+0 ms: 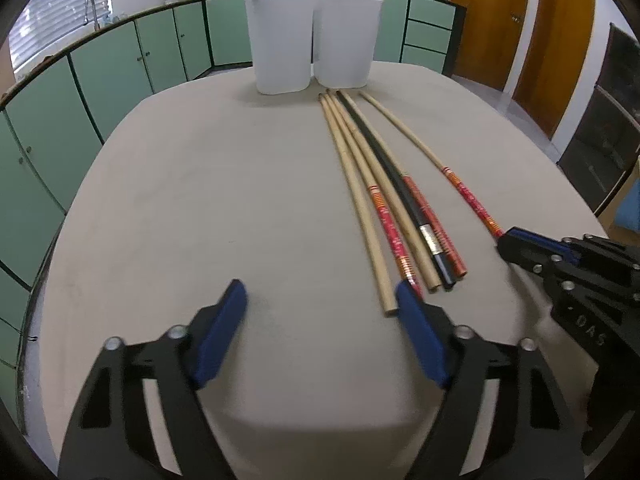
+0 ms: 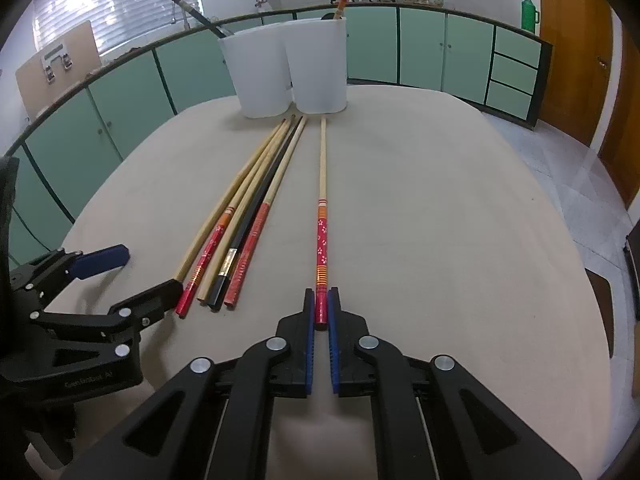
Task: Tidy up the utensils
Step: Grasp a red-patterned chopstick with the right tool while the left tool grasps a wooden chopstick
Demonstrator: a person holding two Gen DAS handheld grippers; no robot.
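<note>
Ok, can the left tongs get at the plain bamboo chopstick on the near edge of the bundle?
Probably yes: the left tongs stand open, one pad beside the plain chopstick end, nothing between.

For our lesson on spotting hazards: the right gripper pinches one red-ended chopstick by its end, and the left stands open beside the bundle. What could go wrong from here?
1. The right gripper holds the lone chopstick only by its tip, so it may pivot or slip when lifted.
2. The left gripper could nudge the bundle and scatter it.
</note>
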